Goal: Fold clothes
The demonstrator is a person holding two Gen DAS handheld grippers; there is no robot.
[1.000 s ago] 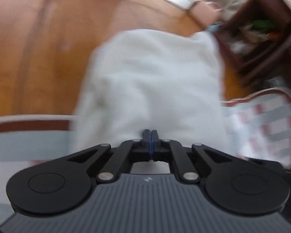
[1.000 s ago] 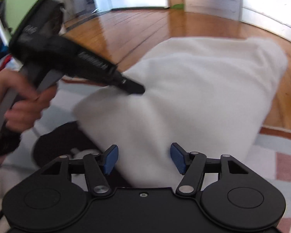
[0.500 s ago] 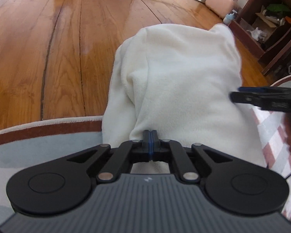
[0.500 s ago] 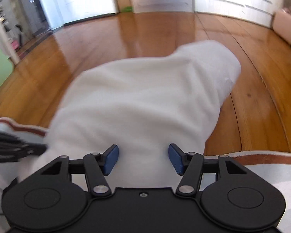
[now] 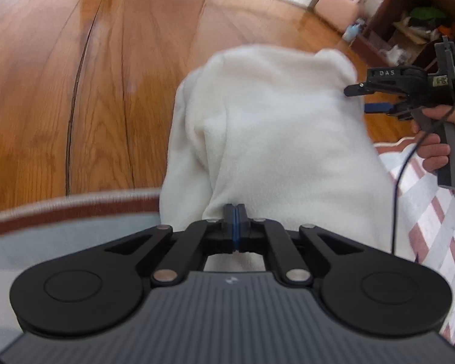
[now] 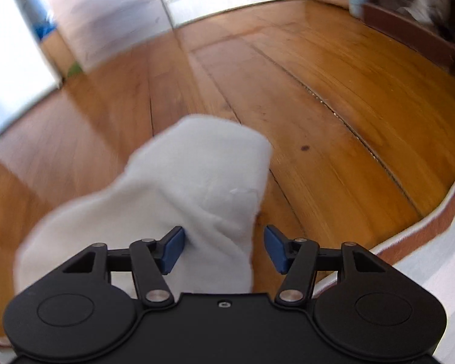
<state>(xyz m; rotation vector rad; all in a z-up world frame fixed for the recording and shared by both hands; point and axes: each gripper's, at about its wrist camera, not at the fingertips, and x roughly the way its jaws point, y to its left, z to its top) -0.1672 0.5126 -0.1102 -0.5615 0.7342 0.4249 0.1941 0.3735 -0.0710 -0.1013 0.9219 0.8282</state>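
From the left wrist view, the left hand-held gripper (image 5: 235,227) is clenched on the near edge of a white fleece garment (image 5: 276,139), its two blue-lined fingers pressed together with cloth pinched between them. The garment hangs away from it in a long drape, out over the wooden floor (image 5: 75,91), with a lengthwise crease running down its left half. Off to the right and farther out, the right hand-held gripper (image 5: 364,98) sits at the garment's far corner, gripped by a person's hand (image 5: 436,142); its upper finger lies against the fleece edge, but whether it bites there I cannot tell from here. Below that, a checked rug (image 5: 433,212) lies to the near right.

From the right wrist view, the right hand-held gripper (image 6: 224,248) is released: its blue pads (image 6: 173,250) stand apart, and a fold of the garment (image 6: 197,188) lies between them, close to the left pad and clear of the right one. The rest of the cloth spreads ahead and to the left of it, above the floor (image 6: 333,91). The picture is blurred.

As for progress, I'd judge the folding barely begun: the garment is lifted and held by one edge only, not laid flat, and no finished fold shows. A second grip, spreading and every fold remain.
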